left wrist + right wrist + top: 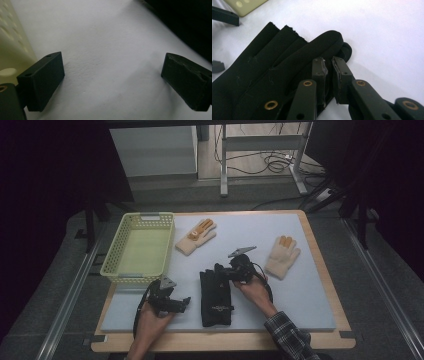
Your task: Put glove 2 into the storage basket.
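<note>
A black glove (216,300) lies flat on the pale mat, fingers pointing away from me. My right gripper (223,270) sits at the glove's fingertips. In the right gripper view its jaws stand almost together on the edge of a finger of the black glove (274,67), and my right gripper (329,67) looks pinched on the fabric there. My left gripper (186,303) rests low on the mat left of the glove. In its own view my left gripper (112,67) is wide open with bare mat between the jaws.
A yellow-green basket (112,252) stands at the mat's back left, and its wall (10,45) is close beside the left jaw. Two cream gloves with orange patches lie farther back, one (196,236) by the basket and one (282,256) at the right. The mat (305,295) covers a wooden board.
</note>
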`<state>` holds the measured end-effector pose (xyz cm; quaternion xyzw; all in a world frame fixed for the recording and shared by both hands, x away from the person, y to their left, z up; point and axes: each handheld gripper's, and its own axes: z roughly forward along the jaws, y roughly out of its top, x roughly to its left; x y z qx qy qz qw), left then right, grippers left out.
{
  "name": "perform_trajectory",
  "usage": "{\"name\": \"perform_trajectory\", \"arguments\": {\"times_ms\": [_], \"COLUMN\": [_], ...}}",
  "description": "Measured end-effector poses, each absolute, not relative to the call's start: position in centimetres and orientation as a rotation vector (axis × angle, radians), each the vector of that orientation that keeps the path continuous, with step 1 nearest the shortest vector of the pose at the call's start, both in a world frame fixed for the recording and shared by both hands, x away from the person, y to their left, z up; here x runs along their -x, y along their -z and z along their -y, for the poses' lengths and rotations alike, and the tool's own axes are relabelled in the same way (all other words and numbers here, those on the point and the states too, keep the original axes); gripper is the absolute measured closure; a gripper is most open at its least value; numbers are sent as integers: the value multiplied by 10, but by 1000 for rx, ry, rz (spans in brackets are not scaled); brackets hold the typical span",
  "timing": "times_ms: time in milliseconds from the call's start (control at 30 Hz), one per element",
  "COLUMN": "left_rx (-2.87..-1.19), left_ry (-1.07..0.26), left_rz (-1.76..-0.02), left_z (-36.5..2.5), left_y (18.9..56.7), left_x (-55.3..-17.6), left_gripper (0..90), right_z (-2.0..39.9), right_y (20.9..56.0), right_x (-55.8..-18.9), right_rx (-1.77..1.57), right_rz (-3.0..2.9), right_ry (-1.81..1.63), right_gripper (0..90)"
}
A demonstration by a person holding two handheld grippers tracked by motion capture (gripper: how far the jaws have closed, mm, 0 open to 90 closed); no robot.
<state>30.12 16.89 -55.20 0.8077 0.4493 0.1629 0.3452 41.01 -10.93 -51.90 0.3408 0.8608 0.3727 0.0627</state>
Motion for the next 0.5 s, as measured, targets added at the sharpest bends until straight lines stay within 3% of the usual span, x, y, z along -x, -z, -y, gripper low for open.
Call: {"name": "perform_trajectory", "arguments": {"times_ms": [267, 400, 500], "left_rx": [-2096, -2096, -2093], "left_ry": [-423, -423, -421], "left_rz": [-1167, -1167, -1168], "left_z": [-169, -169, -169], "left_y": [552, 552, 552], "left_x": [-301, -301, -301], "left_gripper": [50, 50, 53], "right_z": [121, 126, 121], "right_y": [510, 510, 501], "right_x": [-393, -395, -393], "right_rx": [-1000, -992, -955], "right_rz": [-2542, -2526, -2532], "right_ry": [-1039, -1085, -1173], "right_gripper": [801, 670, 641]}}
